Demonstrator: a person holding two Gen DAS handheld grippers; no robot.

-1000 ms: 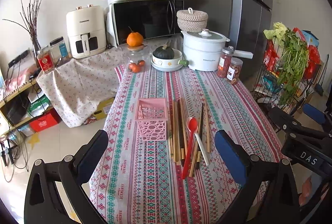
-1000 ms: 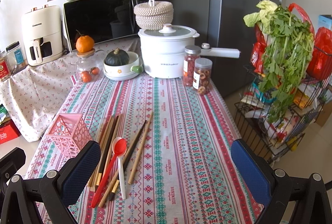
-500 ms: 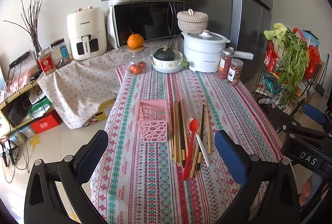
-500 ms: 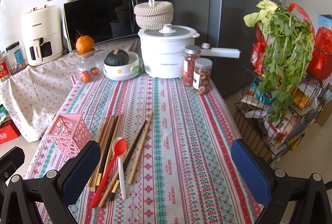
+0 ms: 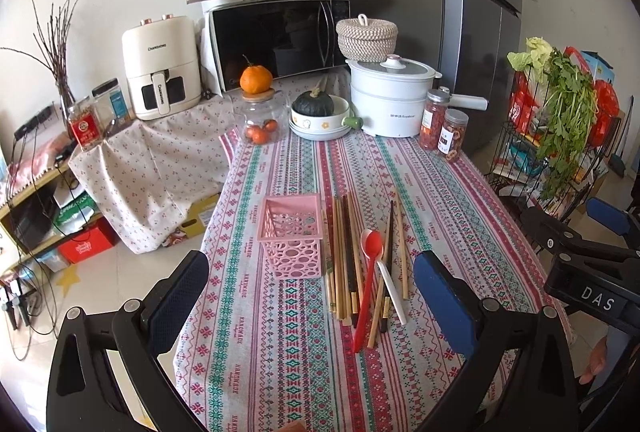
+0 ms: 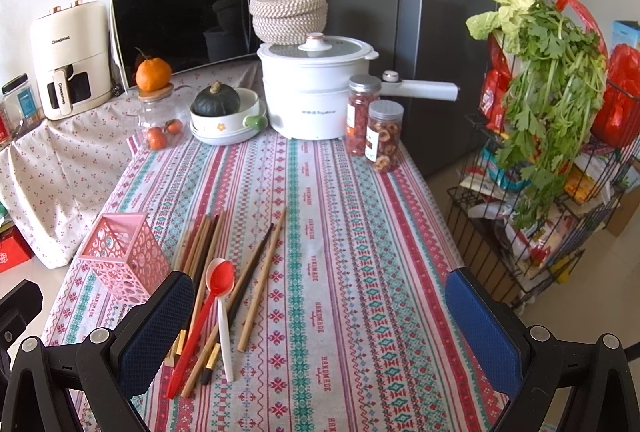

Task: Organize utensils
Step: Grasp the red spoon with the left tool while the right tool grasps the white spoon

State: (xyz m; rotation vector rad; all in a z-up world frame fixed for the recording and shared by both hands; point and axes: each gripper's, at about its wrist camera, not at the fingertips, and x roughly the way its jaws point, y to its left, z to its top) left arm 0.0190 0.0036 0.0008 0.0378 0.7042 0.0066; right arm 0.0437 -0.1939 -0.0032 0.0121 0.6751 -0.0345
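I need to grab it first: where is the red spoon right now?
The red spoon lies on the table among the chopsticks, right of the pink basket, crossing a white spoon; in the right wrist view it is lower left.

Each gripper (image 5: pixel 312 296) (image 6: pixel 316 316) is black plastic with 2 blue textured pads and silver screws.

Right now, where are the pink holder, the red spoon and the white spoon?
pink holder (image 5: pixel 295 256), left wrist view, front wall.
red spoon (image 5: pixel 371 241), left wrist view, bowl.
white spoon (image 6: pixel 225 336), right wrist view, handle.
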